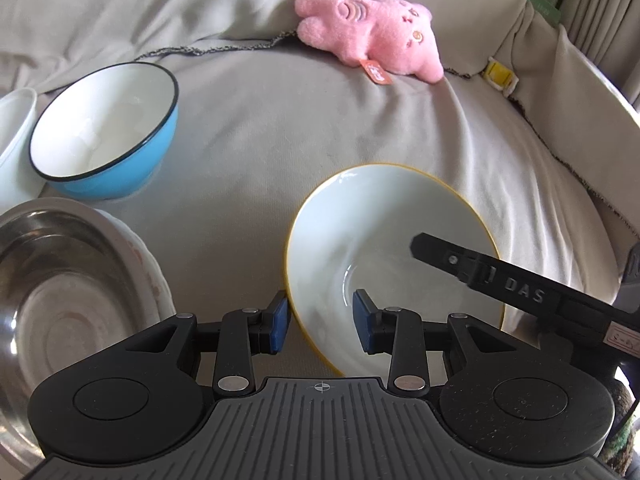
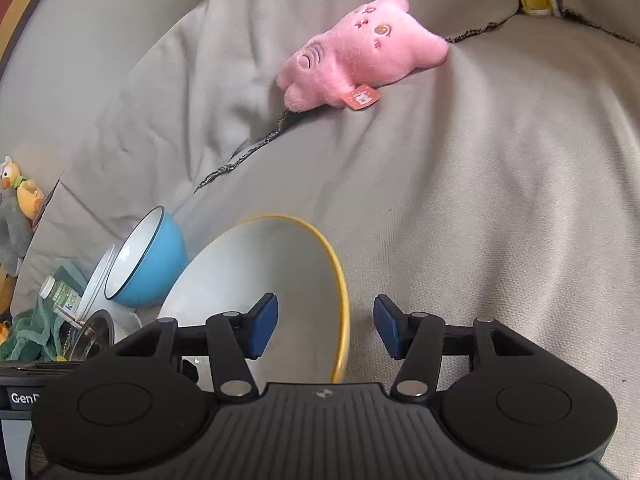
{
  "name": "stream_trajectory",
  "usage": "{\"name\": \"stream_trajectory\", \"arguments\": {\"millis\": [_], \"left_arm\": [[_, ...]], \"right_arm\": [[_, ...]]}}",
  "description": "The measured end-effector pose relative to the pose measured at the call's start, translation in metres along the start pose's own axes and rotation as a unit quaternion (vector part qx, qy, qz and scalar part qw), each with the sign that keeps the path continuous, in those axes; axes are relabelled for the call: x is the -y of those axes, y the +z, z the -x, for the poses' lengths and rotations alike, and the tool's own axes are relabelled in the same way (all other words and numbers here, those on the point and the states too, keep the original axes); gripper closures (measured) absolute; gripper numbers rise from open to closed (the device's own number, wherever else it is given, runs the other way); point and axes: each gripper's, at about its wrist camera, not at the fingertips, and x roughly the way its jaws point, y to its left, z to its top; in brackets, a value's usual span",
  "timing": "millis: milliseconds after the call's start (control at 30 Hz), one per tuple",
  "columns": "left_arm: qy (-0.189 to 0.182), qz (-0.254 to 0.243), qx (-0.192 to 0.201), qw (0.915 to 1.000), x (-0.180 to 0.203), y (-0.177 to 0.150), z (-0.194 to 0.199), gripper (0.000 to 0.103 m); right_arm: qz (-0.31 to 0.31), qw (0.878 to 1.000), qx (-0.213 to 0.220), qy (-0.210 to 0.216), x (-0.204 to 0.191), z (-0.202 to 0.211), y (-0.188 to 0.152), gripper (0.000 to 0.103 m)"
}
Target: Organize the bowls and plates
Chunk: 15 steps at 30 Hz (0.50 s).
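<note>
A white bowl with a yellow rim (image 1: 372, 236) lies tilted on the grey sofa cover. My left gripper (image 1: 320, 326) is open, its jaws astride the bowl's near-left rim. My right gripper (image 2: 325, 330) is open, its jaws astride the same bowl's (image 2: 256, 276) right rim; one of its fingers (image 1: 480, 272) reaches into the bowl in the left wrist view. A blue bowl (image 1: 108, 136) with a white inside stands at the left; it also shows in the right wrist view (image 2: 148, 264). A steel bowl (image 1: 56, 280) sits in a white dish at the near left.
A pink plush toy (image 1: 372, 36) lies at the back of the seat; it also shows in the right wrist view (image 2: 360, 52). A white container (image 1: 14, 132) is at the far left. A green cloth (image 2: 36, 332), a bottle (image 2: 62, 294) and plush toys (image 2: 16, 204) lie at the left.
</note>
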Motion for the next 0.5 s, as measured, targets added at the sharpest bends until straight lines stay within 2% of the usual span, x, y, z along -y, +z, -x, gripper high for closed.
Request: {"name": "stream_trajectory", "arguments": {"millis": [133, 200, 333, 500], "left_arm": [[-0.02, 0.018, 0.021, 0.9994, -0.01, 0.0, 0.011, 0.066], [-0.033, 0.03, 0.032, 0.9985, -0.017, 0.001, 0.016, 0.066], [-0.059, 0.052, 0.047, 0.9958, -0.034, 0.001, 0.025, 0.066], [-0.074, 0.077, 0.084, 0.9908, -0.066, 0.007, 0.041, 0.066]], "right_arm": [[0.042, 0.999, 0.006, -0.018, -0.011, 0.012, 0.002, 0.042], [0.069, 0.997, 0.007, -0.039, -0.019, 0.013, 0.003, 0.041], [0.094, 0.994, -0.004, -0.055, -0.027, 0.012, 0.007, 0.041], [0.152, 0.984, 0.015, -0.097, -0.051, 0.024, 0.016, 0.033]]}}
